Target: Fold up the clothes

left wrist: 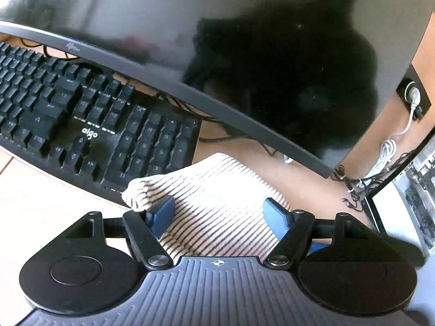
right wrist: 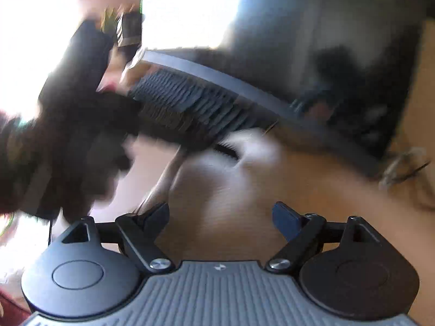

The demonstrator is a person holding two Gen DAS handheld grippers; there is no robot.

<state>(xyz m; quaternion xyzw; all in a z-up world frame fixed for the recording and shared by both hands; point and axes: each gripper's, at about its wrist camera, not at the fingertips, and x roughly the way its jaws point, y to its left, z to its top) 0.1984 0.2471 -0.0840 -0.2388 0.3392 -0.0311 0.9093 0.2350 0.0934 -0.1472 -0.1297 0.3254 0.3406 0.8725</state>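
Note:
A cream cloth with thin dark stripes [left wrist: 214,190] lies bunched on the wooden desk [left wrist: 307,179], its far fold resting against the keyboard's corner. My left gripper [left wrist: 218,212] stands open, its blue fingertips wide apart on either side of the cloth and not pinching it. The right wrist view is heavily blurred by motion. There my right gripper [right wrist: 220,214] is open over bare desk [right wrist: 312,184] with nothing between its fingers. A pale smear ahead of it seems to be the cloth [right wrist: 244,149].
A black keyboard [left wrist: 89,125] sits to the left under a large dark monitor [left wrist: 244,54]. Cables and a white cord [left wrist: 386,152] trail at the right beside a second screen's edge. A dark blurred shape [right wrist: 70,125] fills the left of the right wrist view.

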